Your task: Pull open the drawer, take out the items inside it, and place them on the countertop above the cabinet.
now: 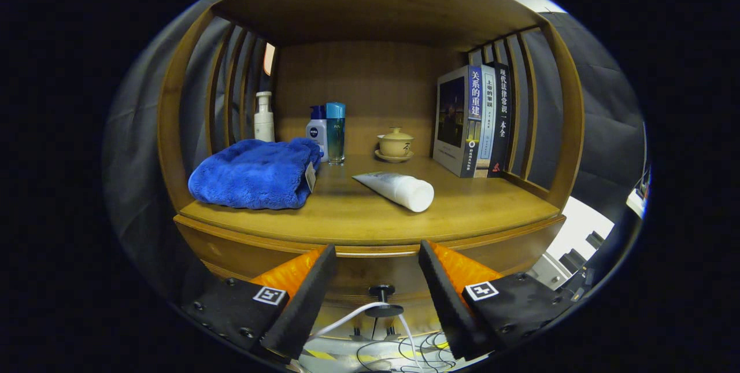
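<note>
One wooden cabinet (173, 147), slatted sides, countertop (370, 217) in front of the gripper (377, 253). On it: one folded blue towel (254, 173), left. Three books (475, 121) upright against the right slats. Three bottles behind the towel: one white pump bottle (264, 117), one white-and-blue bottle (317, 133), one teal bottle (336, 132). One white tube (396, 189) lying mid-counter. One lidded cup on a saucer (395, 145) at the back. One drawer knob (381, 290) below the counter edge, between the fingers; drawer front (370, 277) looks closed. Fingers spread apart, gripping nothing.
</note>
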Tool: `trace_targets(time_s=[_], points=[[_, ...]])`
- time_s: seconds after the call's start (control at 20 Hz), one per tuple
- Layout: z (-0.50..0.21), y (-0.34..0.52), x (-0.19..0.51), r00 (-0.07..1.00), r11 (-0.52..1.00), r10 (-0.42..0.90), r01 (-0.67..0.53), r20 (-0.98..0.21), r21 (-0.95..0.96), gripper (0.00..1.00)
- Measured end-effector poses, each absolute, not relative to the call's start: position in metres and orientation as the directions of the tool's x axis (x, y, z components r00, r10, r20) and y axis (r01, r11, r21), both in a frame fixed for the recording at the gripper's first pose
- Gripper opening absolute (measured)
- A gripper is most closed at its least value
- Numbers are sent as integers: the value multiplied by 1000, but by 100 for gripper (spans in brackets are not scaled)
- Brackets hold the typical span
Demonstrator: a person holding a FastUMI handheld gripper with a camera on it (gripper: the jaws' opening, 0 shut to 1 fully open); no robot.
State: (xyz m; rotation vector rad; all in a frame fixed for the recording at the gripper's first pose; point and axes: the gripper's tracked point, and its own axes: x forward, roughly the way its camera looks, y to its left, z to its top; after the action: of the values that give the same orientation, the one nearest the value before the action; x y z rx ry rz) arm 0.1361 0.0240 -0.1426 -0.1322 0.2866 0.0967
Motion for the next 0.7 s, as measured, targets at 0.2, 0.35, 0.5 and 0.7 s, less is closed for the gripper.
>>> trace_targets(time_s=[0.2, 0.35, 0.5, 0.7], points=[[-146, 23, 133, 954, 991, 88, -113, -287, -72, 95], [-147, 21, 132, 950, 993, 101, -116, -294, -33, 95], [-145, 18, 133, 949, 994, 91, -107, -303, -38, 97], [-130, 3, 135, 957, 998, 25, -43, -290, -54, 99]])
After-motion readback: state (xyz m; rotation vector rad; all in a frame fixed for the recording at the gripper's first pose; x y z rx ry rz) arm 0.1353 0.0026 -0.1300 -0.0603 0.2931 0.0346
